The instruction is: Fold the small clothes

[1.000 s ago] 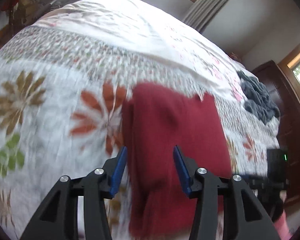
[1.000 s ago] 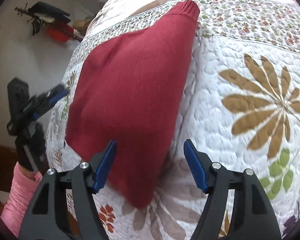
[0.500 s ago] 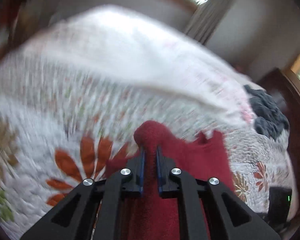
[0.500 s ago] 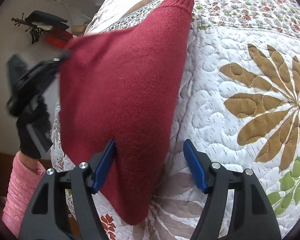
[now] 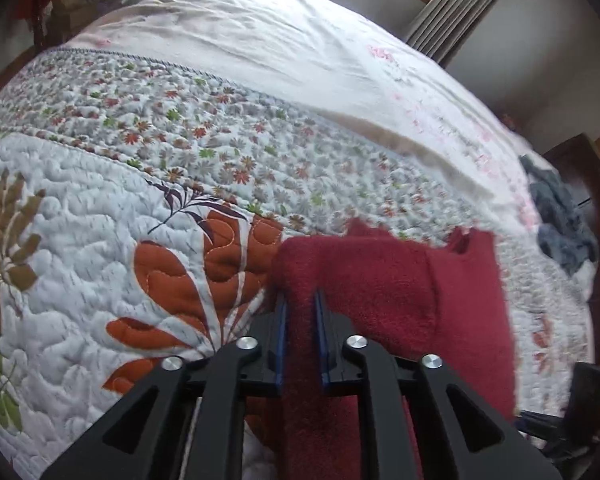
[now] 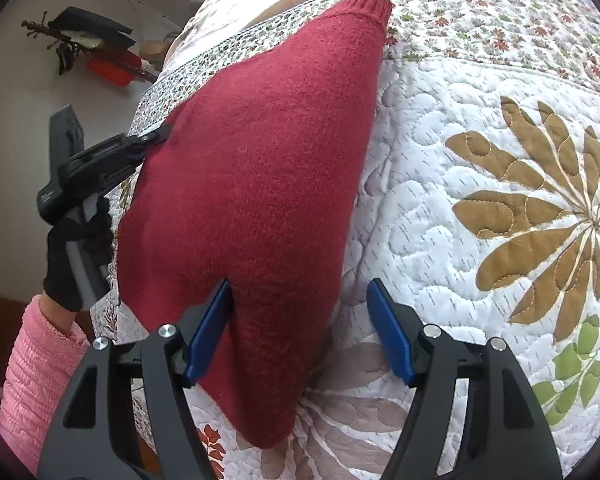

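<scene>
Jaws: we note the left gripper (image 5: 301,307) closed tight on a raised fold of the red sweater (image 6: 260,184), pinching its left edge; the right gripper (image 6: 298,320) stands wide open, its left pad touching the knit, nothing held. We see the sweater lying on the floral quilt (image 6: 480,184), ribbed cuff at the far end, near tip between the right fingers. We see a black-gloved hand (image 6: 74,256) with a pink sleeve (image 6: 36,376) holding the left tool. A grey garment (image 5: 560,228) lies far right.
</scene>
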